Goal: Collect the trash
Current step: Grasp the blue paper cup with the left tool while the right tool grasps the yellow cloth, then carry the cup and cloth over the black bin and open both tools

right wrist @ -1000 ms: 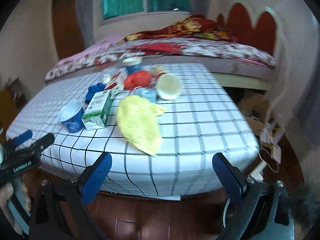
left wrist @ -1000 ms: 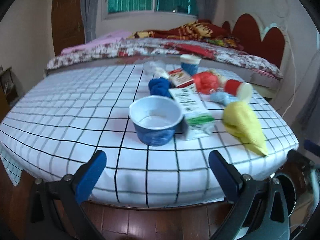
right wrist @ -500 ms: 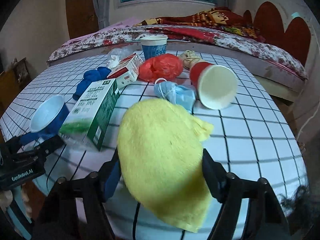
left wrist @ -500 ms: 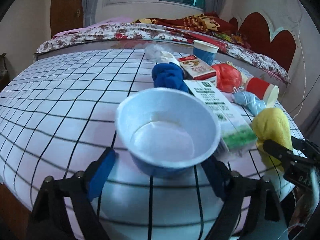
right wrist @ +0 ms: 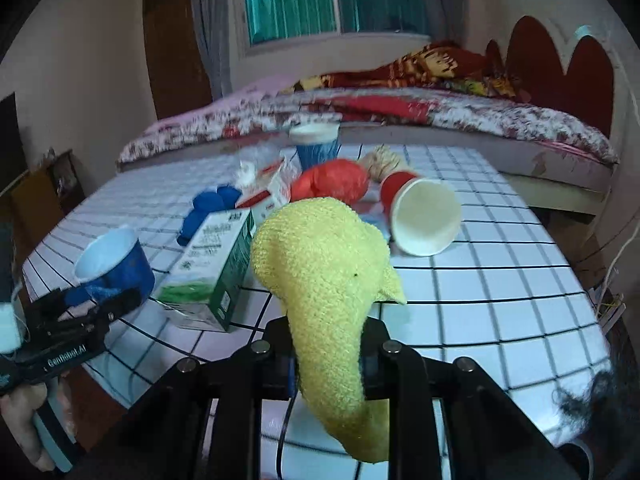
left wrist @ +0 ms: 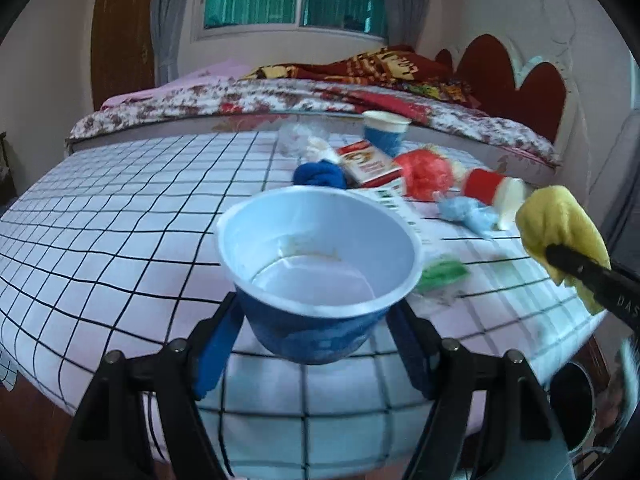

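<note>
Both jaws have closed since before: left gripper (left wrist: 316, 336) clamps the blue bowl (left wrist: 318, 268), right gripper (right wrist: 328, 364) the yellow cloth (right wrist: 326, 280); beside the carton (right wrist: 212, 264), I should lift level.

Three paper cups (right wrist: 424, 222); two cartons (right wrist: 212, 268); one yellow cloth (right wrist: 332, 280); one red bag (right wrist: 332, 184).

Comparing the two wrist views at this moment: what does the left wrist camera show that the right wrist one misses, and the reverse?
Only the left wrist view shows the inside of the blue bowl, with a faint residue line, and a dark bin on the floor past the table edge.

Only the right wrist view shows the open mouth of the tipped red cup, the green carton sharply, and the person's hand on the left gripper's handle.

Both show the left gripper shut on the bowl, the right gripper shut on the yellow cloth, and the checked table.
</note>
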Demonstrator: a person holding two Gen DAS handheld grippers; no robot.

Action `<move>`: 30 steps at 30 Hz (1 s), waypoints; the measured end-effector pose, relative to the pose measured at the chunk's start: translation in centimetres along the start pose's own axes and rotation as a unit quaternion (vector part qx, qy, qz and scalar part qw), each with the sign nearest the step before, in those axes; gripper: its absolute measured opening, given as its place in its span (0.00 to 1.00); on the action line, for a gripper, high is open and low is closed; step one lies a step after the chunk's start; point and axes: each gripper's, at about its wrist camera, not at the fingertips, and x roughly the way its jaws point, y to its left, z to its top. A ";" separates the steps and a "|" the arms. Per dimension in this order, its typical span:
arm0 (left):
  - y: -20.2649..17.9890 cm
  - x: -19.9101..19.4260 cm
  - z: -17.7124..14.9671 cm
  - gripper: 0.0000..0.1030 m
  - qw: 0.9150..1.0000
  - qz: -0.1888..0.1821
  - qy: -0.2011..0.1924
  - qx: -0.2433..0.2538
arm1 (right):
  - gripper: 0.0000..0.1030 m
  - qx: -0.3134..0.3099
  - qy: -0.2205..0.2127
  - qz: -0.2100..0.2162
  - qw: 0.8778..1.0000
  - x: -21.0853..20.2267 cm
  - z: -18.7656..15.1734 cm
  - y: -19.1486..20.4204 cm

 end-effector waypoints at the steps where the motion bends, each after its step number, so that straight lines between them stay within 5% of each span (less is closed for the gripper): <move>1: -0.6 -0.7 0.1 0.71 1.000 -0.005 -0.006 0.005 | 0.22 0.005 -0.010 -0.007 1.000 -1.2 -0.1 -0.4; 17: -14.8 -6.5 -1.4 0.71 0.983 -0.130 -0.037 0.121 | 0.22 0.086 -0.036 -0.098 0.991 -13.5 -5.5 -9.5; 30: -26.3 -6.9 -6.3 0.71 0.939 -0.259 0.002 0.224 | 0.22 0.143 -0.007 -0.185 0.972 -19.9 -13.1 -18.7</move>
